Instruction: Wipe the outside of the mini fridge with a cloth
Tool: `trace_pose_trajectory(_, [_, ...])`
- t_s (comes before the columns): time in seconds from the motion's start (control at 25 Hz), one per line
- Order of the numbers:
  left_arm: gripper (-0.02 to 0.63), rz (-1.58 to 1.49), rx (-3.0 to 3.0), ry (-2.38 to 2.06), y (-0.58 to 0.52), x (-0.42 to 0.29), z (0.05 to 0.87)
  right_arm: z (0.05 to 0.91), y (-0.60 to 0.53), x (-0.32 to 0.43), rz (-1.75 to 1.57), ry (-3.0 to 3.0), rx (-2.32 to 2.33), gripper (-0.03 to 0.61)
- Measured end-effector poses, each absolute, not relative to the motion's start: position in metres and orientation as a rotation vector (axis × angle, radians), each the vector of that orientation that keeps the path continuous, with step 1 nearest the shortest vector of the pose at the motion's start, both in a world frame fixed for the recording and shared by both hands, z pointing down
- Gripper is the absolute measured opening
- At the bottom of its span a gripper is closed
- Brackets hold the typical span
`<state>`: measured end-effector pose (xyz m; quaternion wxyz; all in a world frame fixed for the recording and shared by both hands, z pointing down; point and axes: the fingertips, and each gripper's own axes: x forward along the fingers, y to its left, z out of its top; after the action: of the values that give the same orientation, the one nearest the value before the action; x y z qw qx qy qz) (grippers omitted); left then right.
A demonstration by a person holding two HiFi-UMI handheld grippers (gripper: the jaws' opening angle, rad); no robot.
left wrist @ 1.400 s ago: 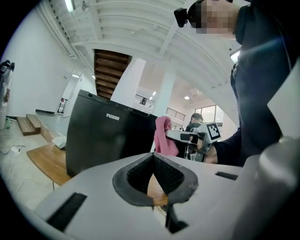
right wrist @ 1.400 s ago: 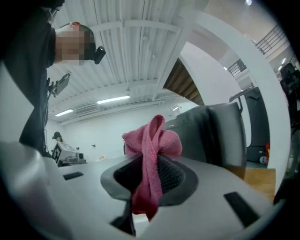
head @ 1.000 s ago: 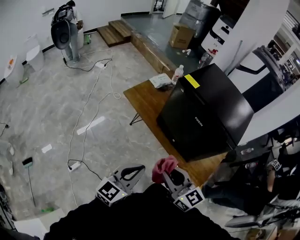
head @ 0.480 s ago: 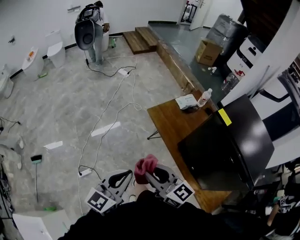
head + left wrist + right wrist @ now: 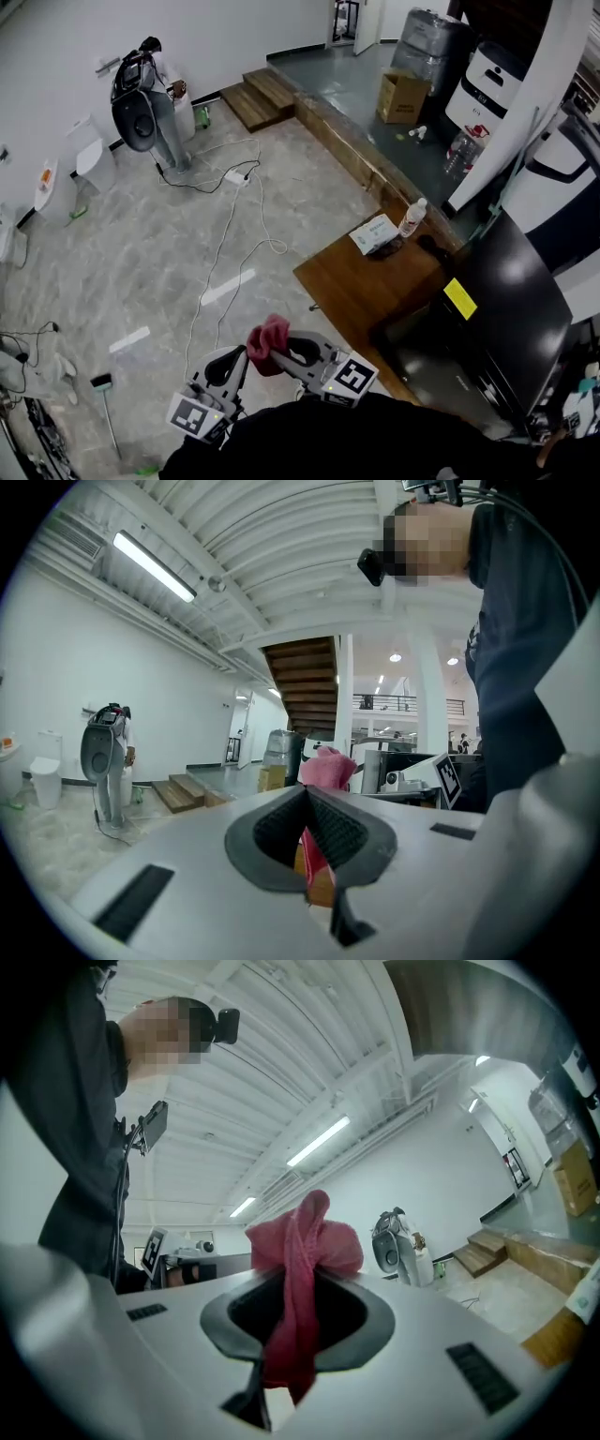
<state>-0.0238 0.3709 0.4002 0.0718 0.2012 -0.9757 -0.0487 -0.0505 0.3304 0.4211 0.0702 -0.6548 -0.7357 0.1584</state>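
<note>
Right tongs [image 5: 298, 1290] [image 5: 289, 349] pinching the pink cloth [image 5: 305, 1237] [image 5: 266, 339]. It is bunched above the tips, with a tail hanging down between them.

Left tongs [image 5: 307, 799] [image 5: 239, 362] pressed together, nothing in them. Their tips sit just beside the cloth [image 5: 328, 766].

I hold both tongs close to my body, over the floor [image 5: 141, 253].

Black mini fridge [image 5: 511, 314] on the right of the wooden worktop [image 5: 352, 281], yellow sticker [image 5: 459, 298] on top. It is well apart from the cloth.

Bottle [image 5: 411, 217] and a flat packet [image 5: 375, 232] at the worktop's far edge.
</note>
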Motion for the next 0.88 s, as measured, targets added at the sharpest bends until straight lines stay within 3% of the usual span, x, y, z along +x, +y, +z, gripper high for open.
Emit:
trace_pose_trajectory(0.56, [0.006,-0.245,1.112,-2.853,0.387,-0.243,0.412,0.454,0.335,-0.264,0.595,-2.511,-1.525,0.091])
trace_pose_trajectory(0.88, [0.006,-0.226,1.507,-2.64,0.42,-0.35,0.409,0.428,0.366,-0.355,0.517,-2.81,-1.138,0.091])
